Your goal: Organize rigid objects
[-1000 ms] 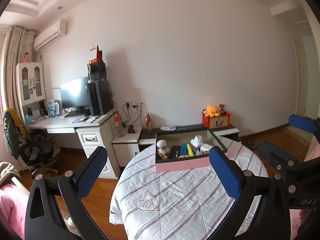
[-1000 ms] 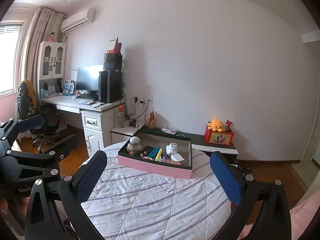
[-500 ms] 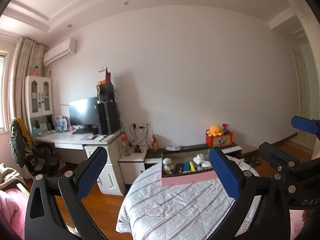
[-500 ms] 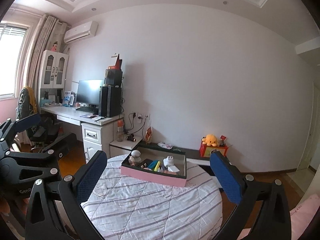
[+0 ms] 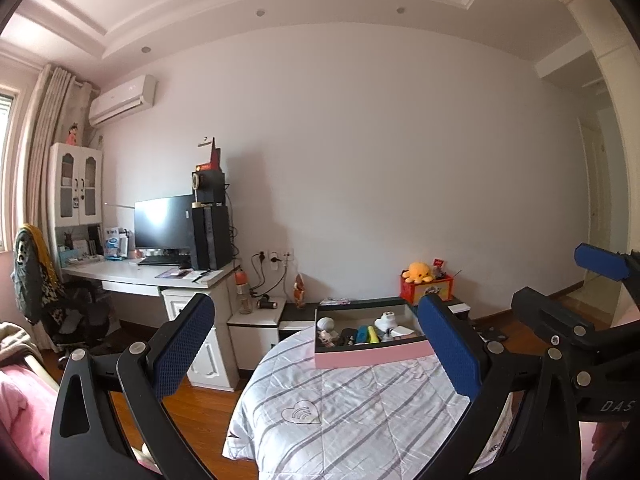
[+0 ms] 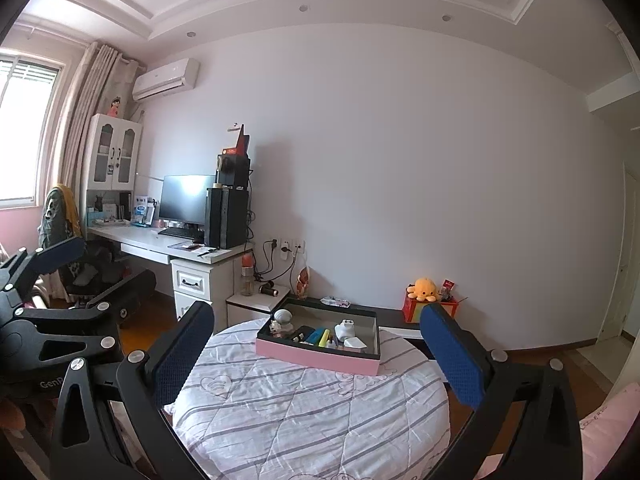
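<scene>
A monitor (image 6: 186, 199) stands on the desk (image 6: 160, 242); an orange plush (image 6: 425, 289) sits apart.

**What the two views leave unclear**

The small things inside the pink box (image 6: 318, 354) are too small to name; its near wall hides their lower parts in both views. In the left wrist view the right finger (image 5: 448, 352) of the left gripper (image 5: 316, 350) covers the box's right end (image 5: 416, 350). The round table (image 6: 312, 420) runs off the bottom edge, and its cover hides whatever holds it up. Both grippers' handles are cut by the bottom edge, so the hands holding them cannot be seen. The items on the desk (image 6: 160, 240) beside the monitor are too small to tell. The frame corners are black
</scene>
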Demonstrator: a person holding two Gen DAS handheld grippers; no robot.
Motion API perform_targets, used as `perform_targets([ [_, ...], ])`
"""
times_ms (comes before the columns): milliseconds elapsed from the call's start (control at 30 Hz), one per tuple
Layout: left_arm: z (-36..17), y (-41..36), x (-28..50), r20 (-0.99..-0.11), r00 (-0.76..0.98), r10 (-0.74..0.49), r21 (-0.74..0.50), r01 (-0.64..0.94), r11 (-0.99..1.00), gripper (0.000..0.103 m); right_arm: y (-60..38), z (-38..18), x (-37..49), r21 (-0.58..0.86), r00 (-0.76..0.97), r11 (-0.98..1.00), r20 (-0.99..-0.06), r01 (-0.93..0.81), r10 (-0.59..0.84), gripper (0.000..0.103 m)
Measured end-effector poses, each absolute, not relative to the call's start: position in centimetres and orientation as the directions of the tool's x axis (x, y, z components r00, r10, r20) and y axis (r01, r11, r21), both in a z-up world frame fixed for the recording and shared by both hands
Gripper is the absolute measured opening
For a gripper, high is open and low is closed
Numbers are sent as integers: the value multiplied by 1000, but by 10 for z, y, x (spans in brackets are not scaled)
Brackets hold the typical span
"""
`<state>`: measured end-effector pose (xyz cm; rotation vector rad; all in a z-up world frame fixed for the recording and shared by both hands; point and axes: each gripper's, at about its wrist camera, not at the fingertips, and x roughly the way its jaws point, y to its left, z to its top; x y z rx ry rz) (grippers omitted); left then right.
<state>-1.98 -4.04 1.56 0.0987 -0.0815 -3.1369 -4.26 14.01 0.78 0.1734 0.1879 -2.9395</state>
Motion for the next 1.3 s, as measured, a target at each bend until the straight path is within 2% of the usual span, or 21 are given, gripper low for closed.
perform_targets([
  [233,13,-39,-13,-39,-999,3,69,-6,-998,103,142,7,-36,-103,-974,-974,-123,202,-189,103],
  [633,7,-38,-11,-80,-997,13,81,-20,-996,103,143,3,-31,-97,-973,-973,-119,210,-198,103],
  [1300,0,-38,-9,-51,-999,2,83,-6,-997,103,139,3,-27,-108,-978,-975,-99,194,-184,103],
])
